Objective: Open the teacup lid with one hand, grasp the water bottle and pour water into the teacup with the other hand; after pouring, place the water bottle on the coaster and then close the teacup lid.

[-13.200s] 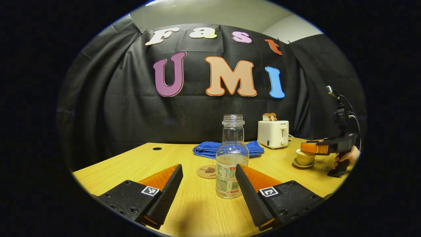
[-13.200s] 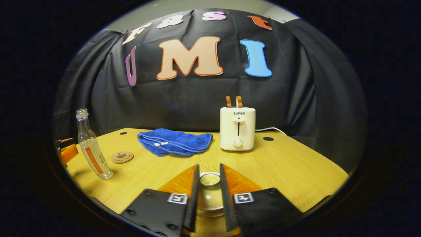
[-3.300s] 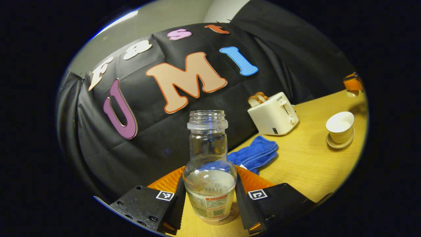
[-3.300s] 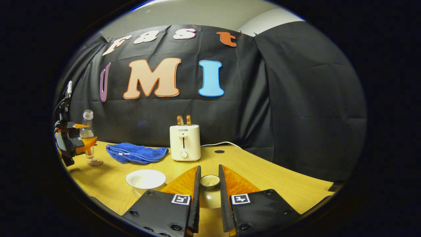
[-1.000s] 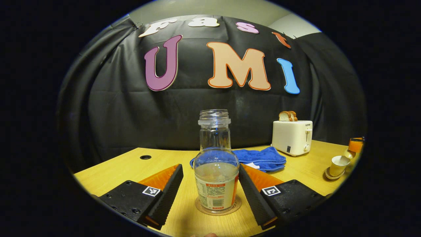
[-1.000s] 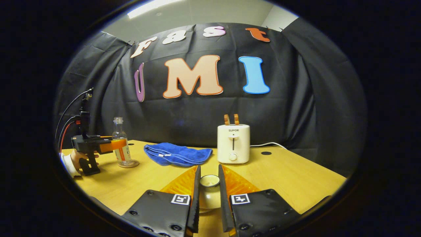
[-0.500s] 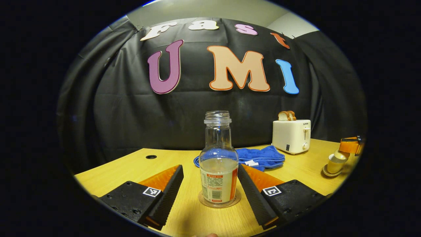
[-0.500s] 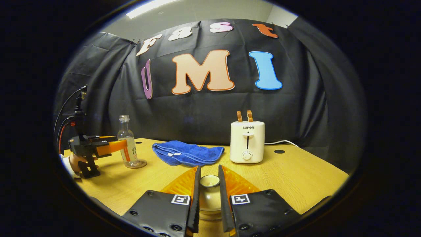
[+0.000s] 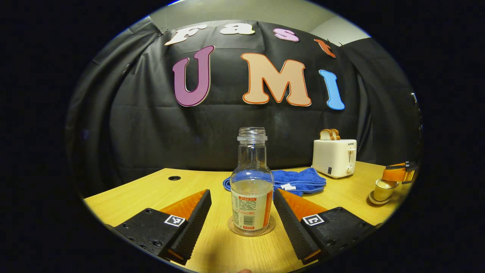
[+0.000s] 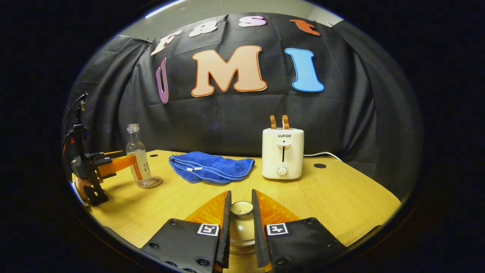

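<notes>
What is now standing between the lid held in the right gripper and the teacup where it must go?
Nothing visible. The right gripper is shut on the lid, and in the left gripper view the lid sits directly over the teacup on its saucer. The water bottle stands far aside on the coaster.

This is a little test booth made to look like a kitchen. A big black cloth wall hangs behind a yellow wooden table with cable holes in it. On the table sit a white toaster with bread in it and a folded blue towel.
</notes>
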A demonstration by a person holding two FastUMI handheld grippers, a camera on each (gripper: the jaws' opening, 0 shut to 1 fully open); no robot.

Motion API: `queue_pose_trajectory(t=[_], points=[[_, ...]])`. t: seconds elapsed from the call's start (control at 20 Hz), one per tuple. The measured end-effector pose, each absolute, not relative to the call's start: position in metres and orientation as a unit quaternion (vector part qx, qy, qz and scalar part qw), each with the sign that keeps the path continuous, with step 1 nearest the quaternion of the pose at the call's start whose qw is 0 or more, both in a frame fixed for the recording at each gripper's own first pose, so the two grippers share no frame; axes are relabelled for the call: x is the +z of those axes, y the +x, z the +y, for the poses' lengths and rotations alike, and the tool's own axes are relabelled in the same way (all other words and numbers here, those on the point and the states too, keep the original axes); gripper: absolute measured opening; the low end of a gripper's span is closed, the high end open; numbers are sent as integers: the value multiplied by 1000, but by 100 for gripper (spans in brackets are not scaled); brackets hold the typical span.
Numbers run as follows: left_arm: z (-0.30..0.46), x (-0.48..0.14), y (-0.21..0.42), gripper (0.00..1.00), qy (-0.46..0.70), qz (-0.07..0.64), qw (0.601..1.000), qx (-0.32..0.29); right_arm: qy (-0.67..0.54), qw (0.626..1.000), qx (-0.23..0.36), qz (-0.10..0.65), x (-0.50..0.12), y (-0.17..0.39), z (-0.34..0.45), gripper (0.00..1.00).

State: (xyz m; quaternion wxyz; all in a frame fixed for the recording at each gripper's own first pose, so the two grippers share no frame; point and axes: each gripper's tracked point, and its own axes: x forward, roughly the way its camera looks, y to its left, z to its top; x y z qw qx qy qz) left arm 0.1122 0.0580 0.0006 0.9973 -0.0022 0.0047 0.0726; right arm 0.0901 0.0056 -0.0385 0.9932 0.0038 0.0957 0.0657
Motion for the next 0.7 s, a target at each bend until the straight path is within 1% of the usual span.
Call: queue_pose_trajectory(t=[0.15, 0.3, 0.5, 0.55, 0.6, 0.65, 0.7], points=[[58, 1, 113, 96, -2, 4, 997, 74, 3, 993, 70, 94, -37, 89, 8, 35], [58, 1, 113, 95, -2, 5, 997, 74, 6, 994, 72, 87, -36, 88, 6, 37], [58, 1, 113, 96, -2, 5, 997, 74, 16, 997, 68, 43, -20, 80, 2, 82], [58, 0, 112, 96, -2, 5, 997, 74, 14, 998, 61, 24, -13, 78, -1, 68], [58, 0, 113, 96, -2, 5, 997, 74, 7, 999, 49, 23, -13, 79, -7, 68], [58, 0, 112, 96, -2, 5, 997, 74, 11, 999, 45, 26, -18, 79, -8, 76], [59, 1, 112, 96, -2, 5, 997, 74, 7, 999, 31, 23, -17, 78, -13, 80]])
